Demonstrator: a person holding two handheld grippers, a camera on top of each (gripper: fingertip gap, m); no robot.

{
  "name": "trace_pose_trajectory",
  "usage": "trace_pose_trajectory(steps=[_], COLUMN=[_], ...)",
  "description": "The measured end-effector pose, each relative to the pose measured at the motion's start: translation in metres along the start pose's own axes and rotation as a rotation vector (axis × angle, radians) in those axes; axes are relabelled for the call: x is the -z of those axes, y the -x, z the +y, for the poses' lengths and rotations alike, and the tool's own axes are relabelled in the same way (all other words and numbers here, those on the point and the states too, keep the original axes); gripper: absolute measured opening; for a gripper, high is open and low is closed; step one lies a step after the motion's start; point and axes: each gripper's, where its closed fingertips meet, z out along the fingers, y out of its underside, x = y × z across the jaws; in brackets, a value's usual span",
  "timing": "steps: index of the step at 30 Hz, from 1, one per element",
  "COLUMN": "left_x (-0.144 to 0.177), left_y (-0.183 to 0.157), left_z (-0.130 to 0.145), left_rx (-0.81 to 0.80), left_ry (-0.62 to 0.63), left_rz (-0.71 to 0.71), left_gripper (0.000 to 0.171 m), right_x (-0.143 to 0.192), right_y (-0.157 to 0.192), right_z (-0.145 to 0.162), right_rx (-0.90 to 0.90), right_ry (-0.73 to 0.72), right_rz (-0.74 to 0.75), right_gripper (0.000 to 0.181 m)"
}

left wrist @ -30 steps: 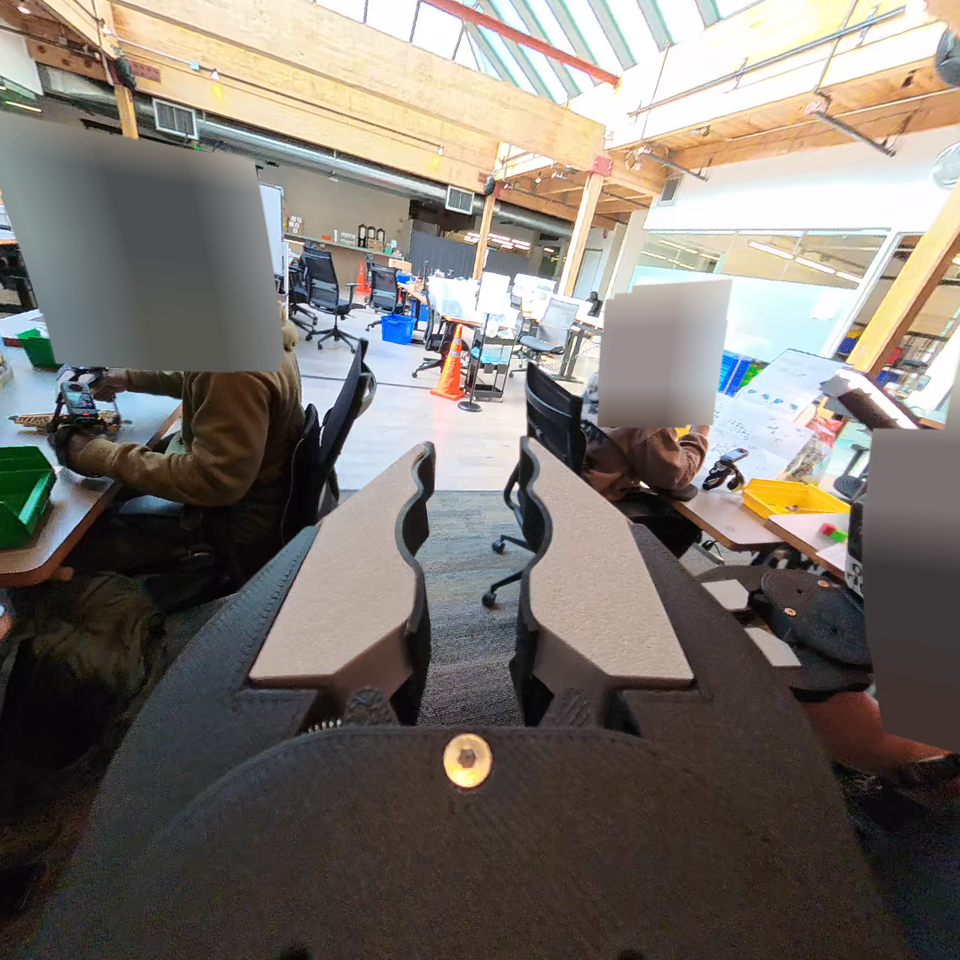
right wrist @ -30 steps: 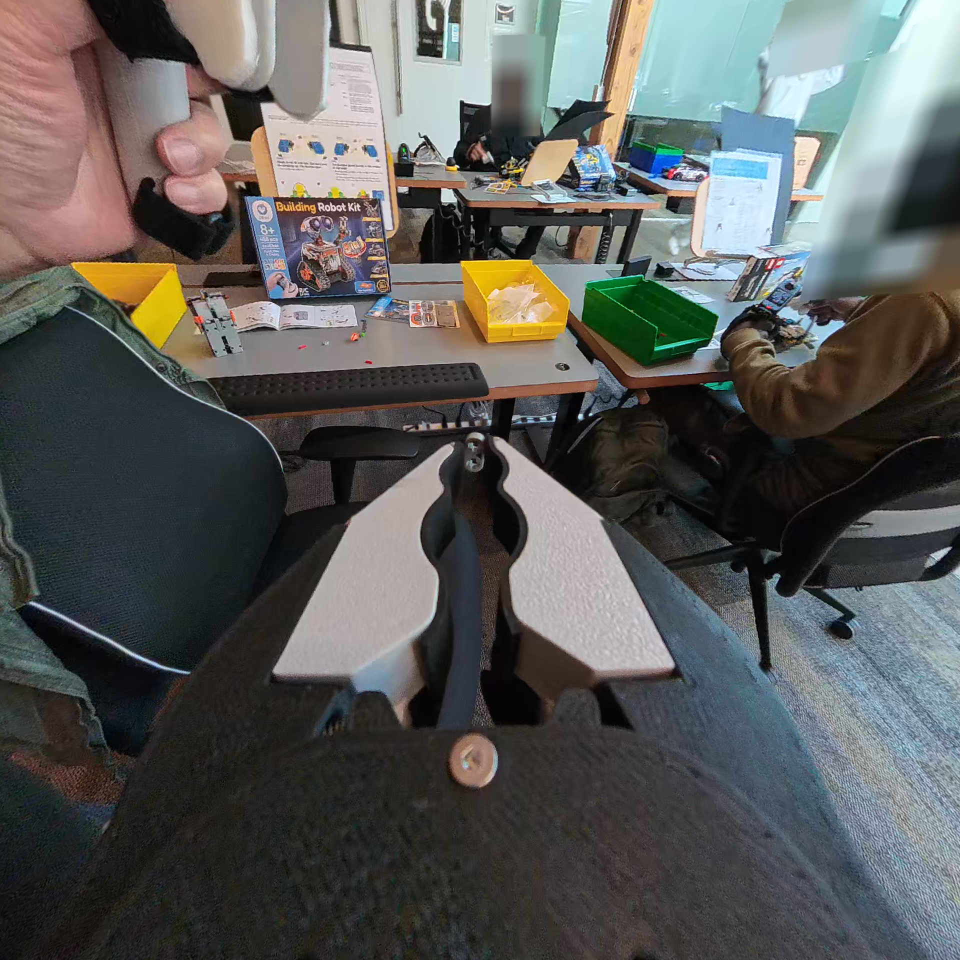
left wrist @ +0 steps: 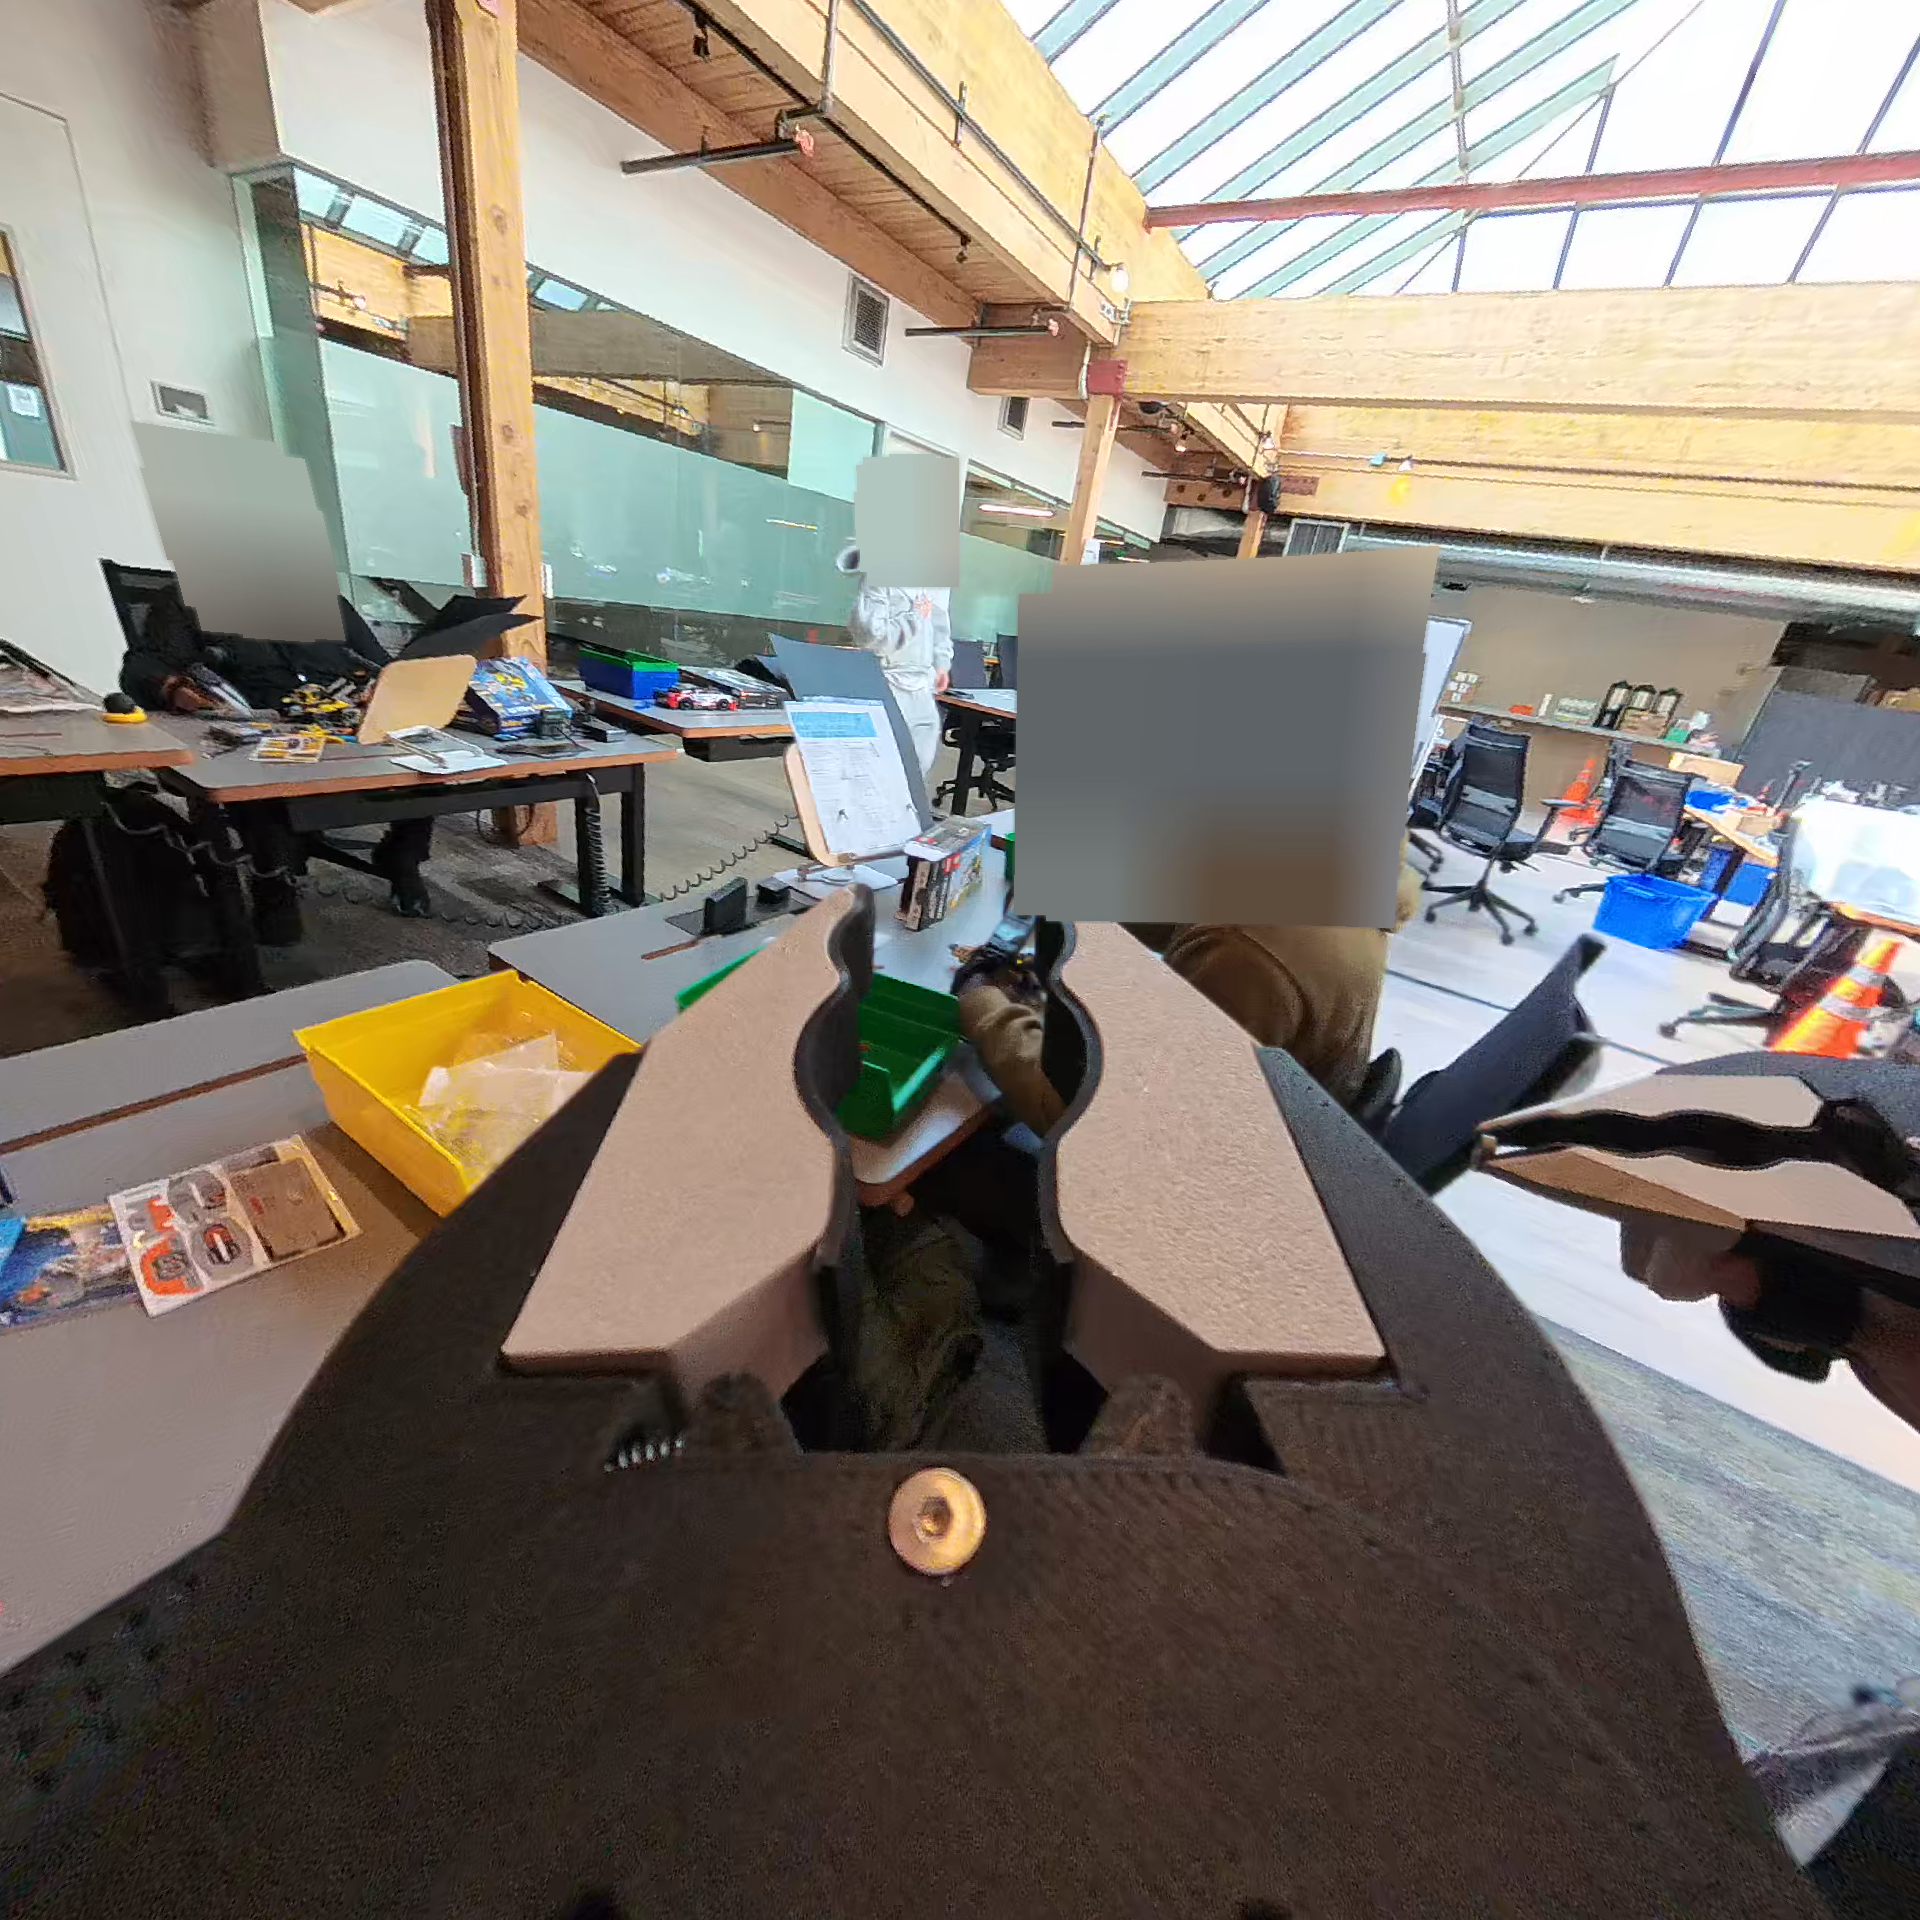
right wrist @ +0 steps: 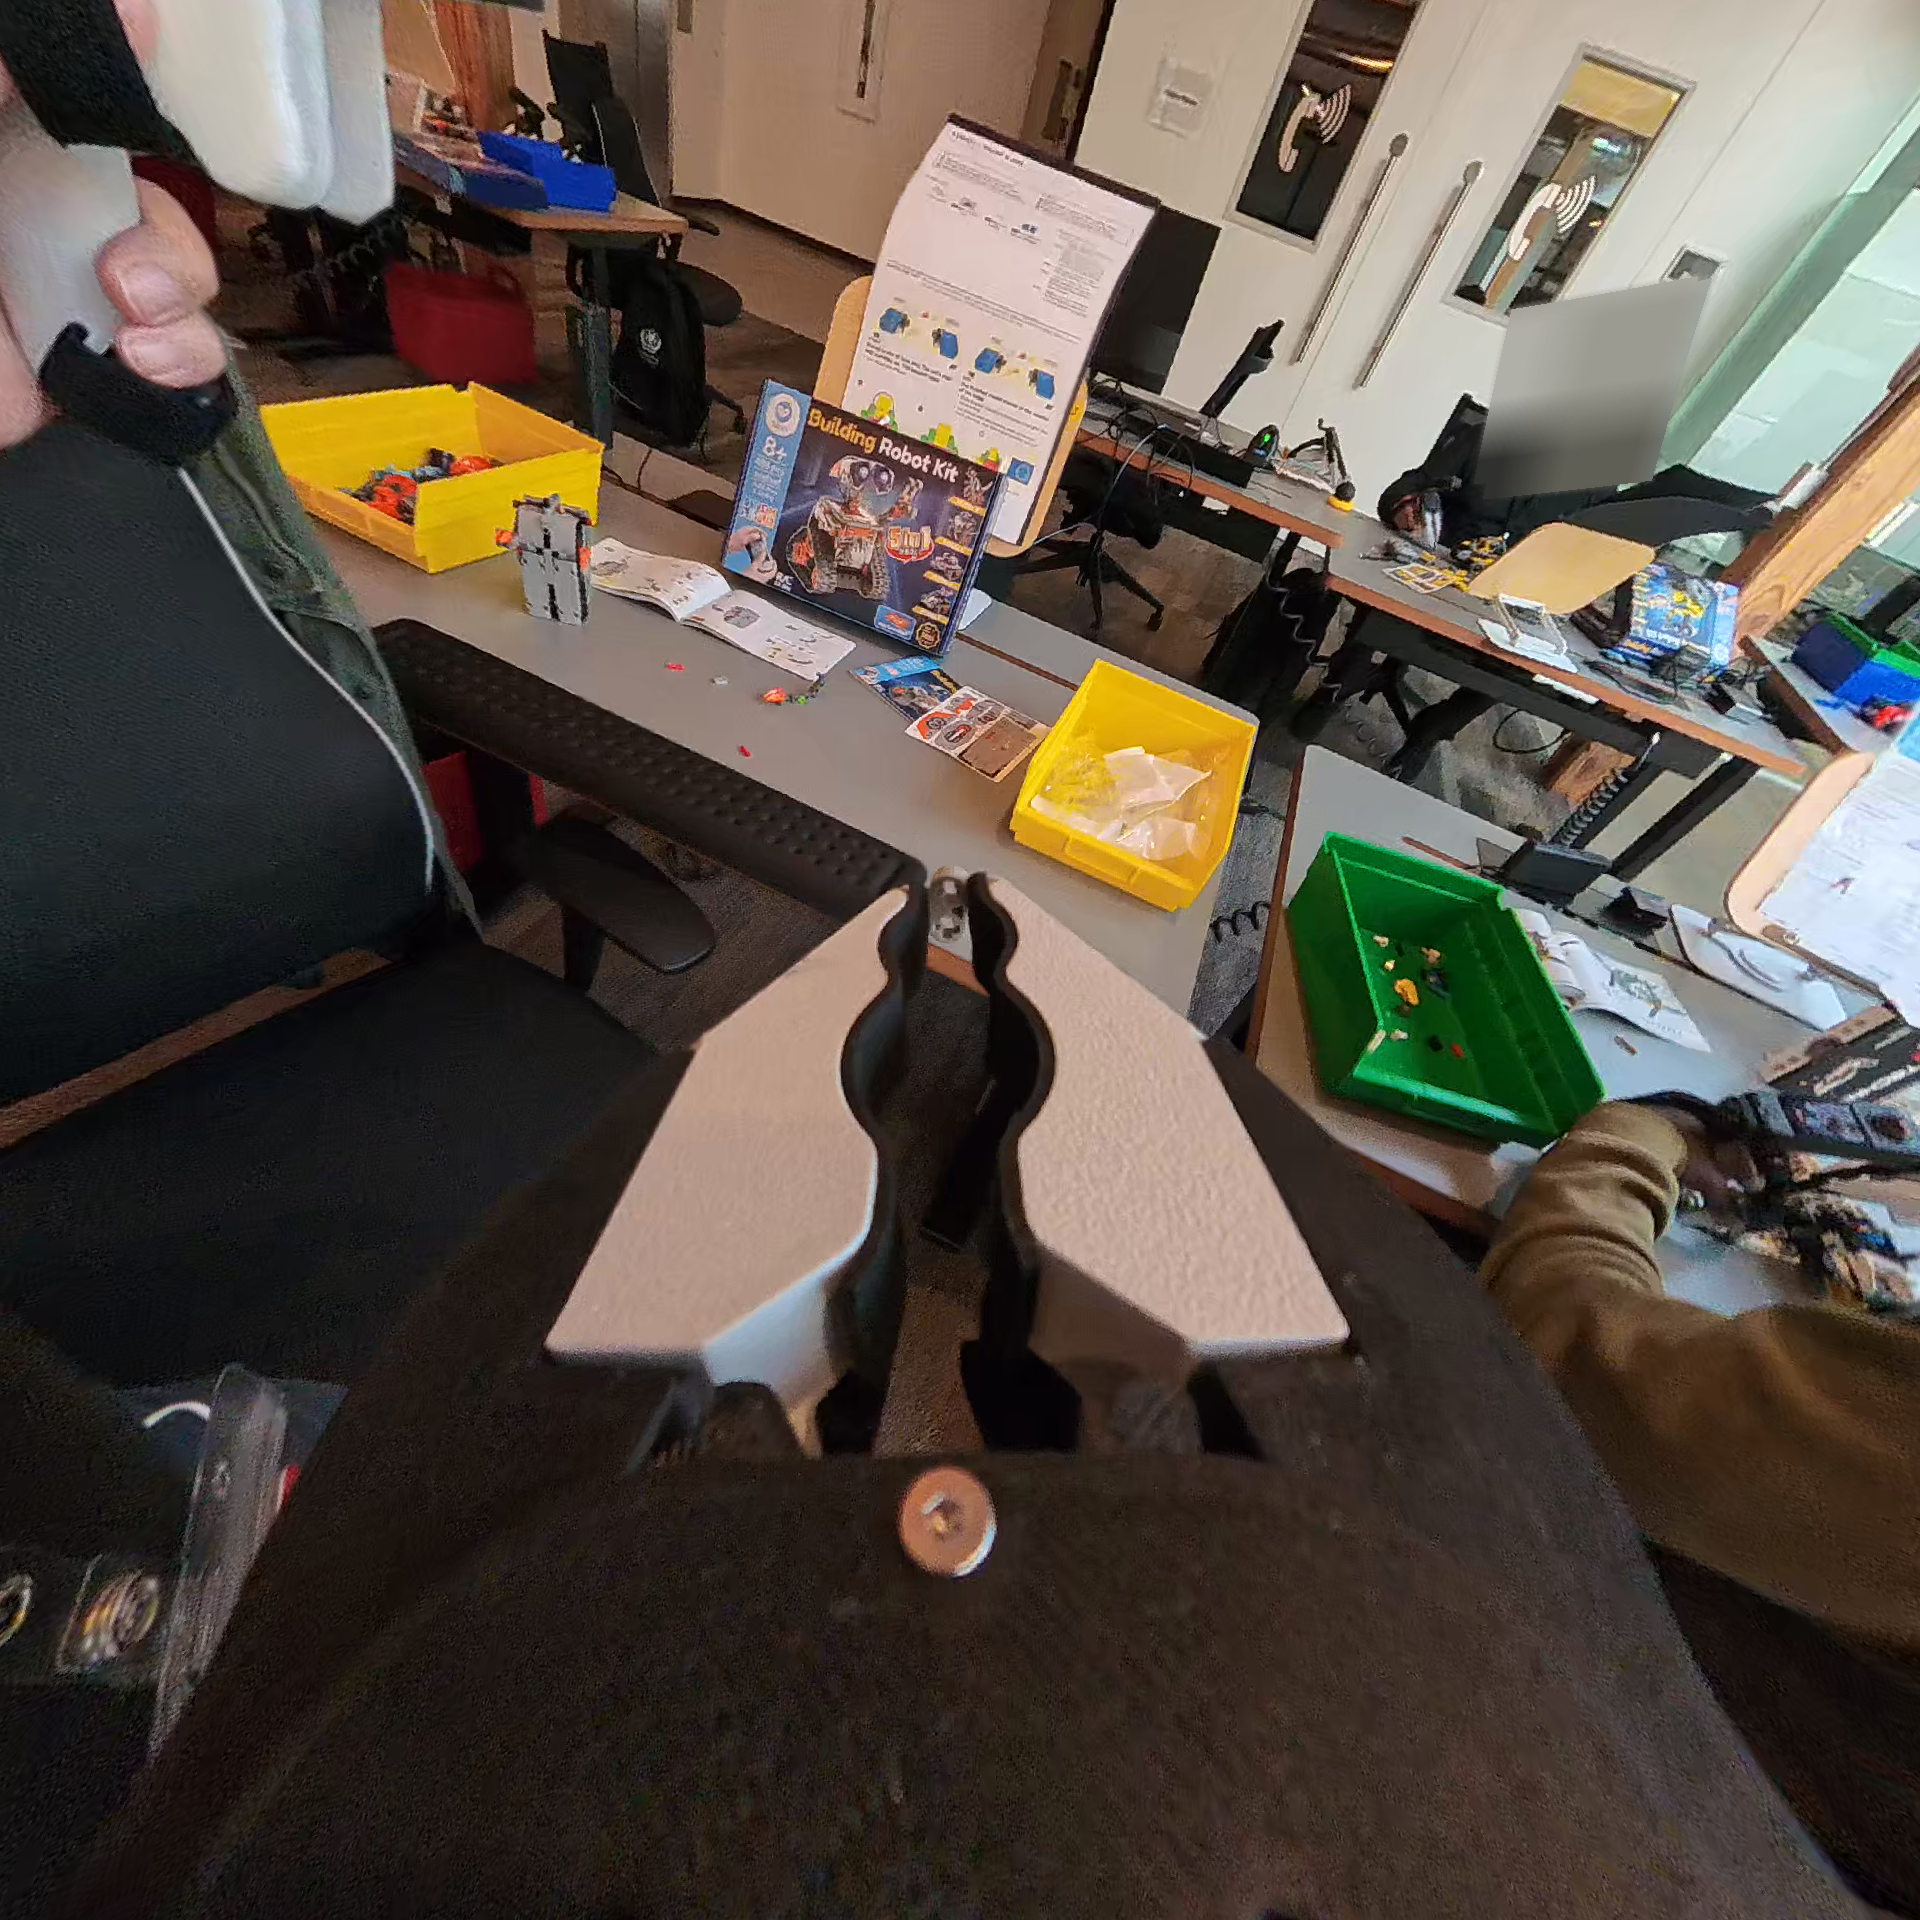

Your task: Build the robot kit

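My left gripper [left wrist: 956, 930] is open and empty, held in the air and pointing over a grey table [left wrist: 125, 1403] toward a green bin [left wrist: 899, 1049]. My right gripper [right wrist: 945, 891] is shut on a small grey part [right wrist: 948, 916] at its tips, above the table's front edge [right wrist: 1091, 935]. It also shows at the right of the left wrist view [left wrist: 1491, 1148], held in a hand. On the table stand a small grey built model [right wrist: 556, 561], a robot kit box [right wrist: 862, 520], an open booklet [right wrist: 717, 603] and a few loose small pieces [right wrist: 774, 694].
A yellow bin of orange parts [right wrist: 436, 468] and a yellow bin of plastic bags [right wrist: 1143, 790] [left wrist: 457, 1070] sit on the table. A black wrist rest [right wrist: 644, 758] lines its front edge. A black chair [right wrist: 208, 779] is at the left. A seated person's brown sleeve [right wrist: 1662, 1299] is at the right. Some 25 cm of space lies between my two pairs of fingers.
The left wrist view has swung from the aisle to the tables and bins. The right gripper has risen and tilted down toward the table. Neither gripper has changed its grip.
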Motion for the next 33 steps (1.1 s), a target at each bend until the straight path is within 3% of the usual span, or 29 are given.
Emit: trace_pose_trajectory(steps=[4,10,14,17,20,23,25,27,30,33], left_x=[-0.073,-0.210,-0.281,-0.306,-0.295,-0.272,-0.253,-0.232,-0.177,-0.123], left_y=[0.054,0.143,0.197,0.232,0.264,0.295,0.295,0.302,0.344,0.423], left_z=[0.005,-0.021,-0.033,-0.023,0.012,0.090,0.129,0.157,0.150,0.131], left_rx=[-0.046,-0.135,-0.225,-0.157,-0.115,-0.080,-0.023,-0.035,-0.008,-0.077], left_ry=[-0.028,-0.036,-0.056,-0.068,-0.123,-0.155,-0.188,-0.140,-0.104,-0.008], left_rz=[0.011,0.104,0.153,0.193,0.215,0.206,0.318,0.416,0.526,0.386], left_gripper=[0.030,0.030,0.030,0.032,0.031,0.028,0.027,0.027,0.026,0.028], right_x=[-0.073,-0.199,-0.258,-0.282,-0.312,-0.351,-0.378,-0.407,-0.461,-0.525], right_y=[-0.045,-0.108,-0.120,-0.114,-0.093,-0.082,-0.078,-0.069,-0.035,0.008], right_z=[0.004,0.009,0.026,0.043,0.071,0.112,0.136,0.145,0.144,0.135], right_rx=[0.029,-0.053,-0.063,-0.072,-0.011,0.102,0.135,0.097,0.025,-0.062], right_ry=[-0.011,-0.020,0.033,0.072,0.060,0.067,0.044,-0.029,-0.074,-0.055], right_rz=[0.002,0.041,0.064,0.083,0.027,0.016,0.074,0.144,0.163,0.107], right_gripper=[0.008,0.008,0.008,0.008,0.008,0.008,0.008,0.008,0.008,0.007])
